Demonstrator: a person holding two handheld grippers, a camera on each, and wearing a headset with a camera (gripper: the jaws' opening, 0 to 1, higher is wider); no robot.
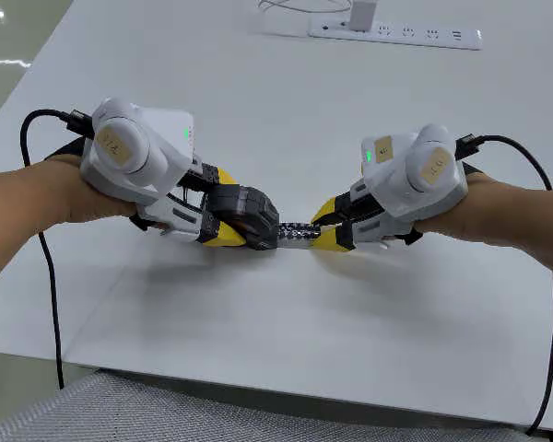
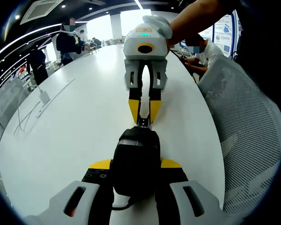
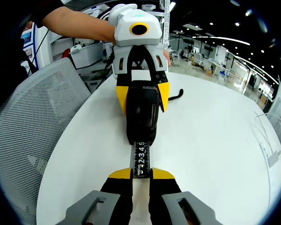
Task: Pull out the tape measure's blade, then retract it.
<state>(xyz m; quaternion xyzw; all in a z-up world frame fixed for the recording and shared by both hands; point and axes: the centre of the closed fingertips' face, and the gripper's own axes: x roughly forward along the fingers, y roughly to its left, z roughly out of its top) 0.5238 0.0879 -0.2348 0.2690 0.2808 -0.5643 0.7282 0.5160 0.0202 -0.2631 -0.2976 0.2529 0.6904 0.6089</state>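
The black tape measure case (image 1: 252, 219) sits just above the white table, clamped between the yellow jaws of my left gripper (image 1: 223, 208). A short length of blade (image 1: 298, 234) runs from the case to my right gripper (image 1: 330, 226), which is shut on the blade's end. In the left gripper view the case (image 2: 136, 160) lies between the yellow pads, with the right gripper (image 2: 144, 116) pinching the blade straight ahead. Numbers 2 to 5 show on the blade (image 3: 141, 159) in the right gripper view, with the case (image 3: 141, 111) and the left gripper (image 3: 141, 101) beyond it.
A white power strip (image 1: 396, 33) with a plugged-in adapter lies at the table's far edge. Black cables trail from both grippers. A grey mesh chair (image 1: 92, 410) stands at the near edge. People sit and stand in the room behind (image 2: 68, 40).
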